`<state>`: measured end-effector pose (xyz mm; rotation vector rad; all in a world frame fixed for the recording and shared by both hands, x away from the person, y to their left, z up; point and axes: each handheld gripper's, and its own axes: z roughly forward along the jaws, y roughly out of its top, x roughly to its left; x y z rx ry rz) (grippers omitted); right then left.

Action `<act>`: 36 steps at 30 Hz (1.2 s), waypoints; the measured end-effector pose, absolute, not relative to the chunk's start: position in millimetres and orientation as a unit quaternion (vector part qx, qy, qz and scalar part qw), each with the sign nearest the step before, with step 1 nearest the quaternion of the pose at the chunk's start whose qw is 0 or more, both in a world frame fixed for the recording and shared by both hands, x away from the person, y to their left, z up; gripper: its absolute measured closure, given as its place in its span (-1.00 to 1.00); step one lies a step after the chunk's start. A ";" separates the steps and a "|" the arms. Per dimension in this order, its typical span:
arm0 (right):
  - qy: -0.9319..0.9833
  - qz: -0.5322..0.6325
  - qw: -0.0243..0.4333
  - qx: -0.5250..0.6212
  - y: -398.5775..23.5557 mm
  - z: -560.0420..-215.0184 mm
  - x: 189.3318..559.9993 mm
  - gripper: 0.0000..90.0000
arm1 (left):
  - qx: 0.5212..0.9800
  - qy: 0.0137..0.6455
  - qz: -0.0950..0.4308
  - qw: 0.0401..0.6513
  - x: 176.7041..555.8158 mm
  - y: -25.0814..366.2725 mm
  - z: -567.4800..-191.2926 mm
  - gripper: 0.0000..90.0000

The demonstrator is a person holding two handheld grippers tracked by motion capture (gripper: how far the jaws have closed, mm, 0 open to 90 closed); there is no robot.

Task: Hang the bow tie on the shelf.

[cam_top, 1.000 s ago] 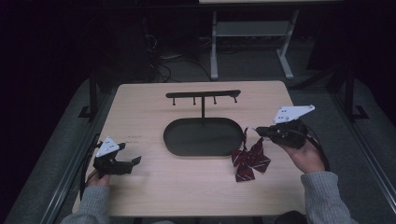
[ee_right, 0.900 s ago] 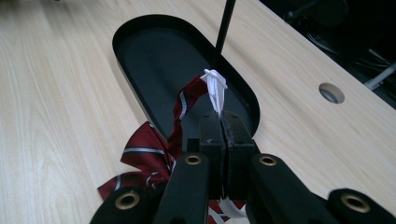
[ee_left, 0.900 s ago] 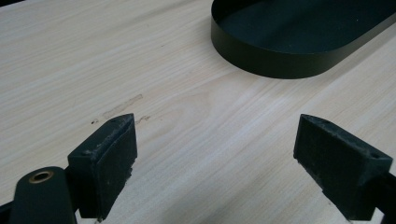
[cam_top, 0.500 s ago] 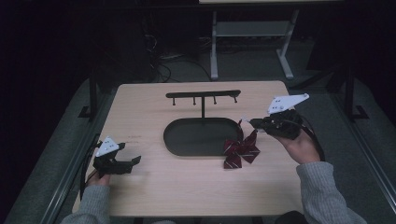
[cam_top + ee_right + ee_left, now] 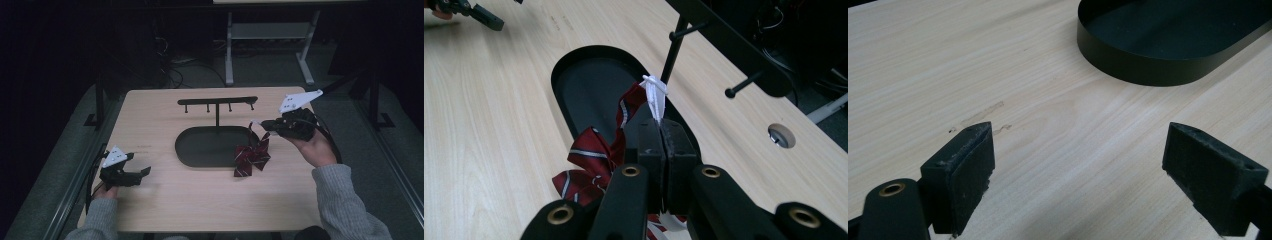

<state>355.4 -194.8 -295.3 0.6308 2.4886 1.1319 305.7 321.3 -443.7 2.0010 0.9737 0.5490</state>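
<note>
One red striped bow (image 5: 252,157) dangling below the clamped right hand-held gripper (image 5: 263,124).

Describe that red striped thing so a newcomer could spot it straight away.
On the wooden table, find the black oval tray under the peg stand. At the tray's right end hangs a bow tie, pinched by the right gripper. It alone is dark red cloth with pale stripes.

Left tongs (image 5: 142,172) gaping and low, right tongs (image 5: 256,123) clamped, raised.
</note>
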 end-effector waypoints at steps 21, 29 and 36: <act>0.878 0.396 0.162 0.214 -172.8 -279.2 370.0 0.95 | 0.795 0.385 0.221 0.413 305.2 321.5 -443.2 -0.71; 0.880 0.393 0.159 0.214 -166.0 -275.6 373.8 0.95 | 0.795 0.384 0.221 0.415 305.1 321.3 -443.2 -0.71; 0.882 0.390 0.160 0.210 -163.2 -271.8 378.2 0.95 | 0.795 0.384 0.221 0.415 305.0 321.9 -442.8 -0.71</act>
